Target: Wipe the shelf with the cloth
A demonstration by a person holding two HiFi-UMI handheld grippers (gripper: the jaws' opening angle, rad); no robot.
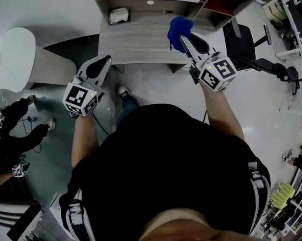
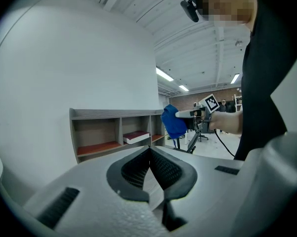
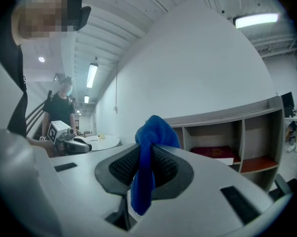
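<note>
Blue cloth [image 1: 180, 30], bunched, is pinched in the right gripper [image 1: 185, 38]. In the right gripper view the jaws are clamped on its middle, with a wad above the pads and a tail hanging below. From the head view the cloth sits over the right end of the shelf [image 1: 135, 39] top. It looks held above the grey wood-grain surface, and I cannot see contact.

The left gripper [image 1: 105, 60] is off the front-left corner of the shelf top. Its jaws are pressed together with nothing between them.

A white crumpled object [image 1: 119, 15] lies near the back-left corner of the top. A red book [image 3: 215, 153] is in a compartment below.

Judgement: the wipe is not yet begun.
- Lower the wad flat onto the top at the right end, so that cloth meets the wood and the jaw tips do not.
- Draw long overlapping strokes toward the left edge.
- Keep the grip firm, since the hanging tail could drag loose.
- Stop short of the white object, or move it aside with the free left gripper.
</note>
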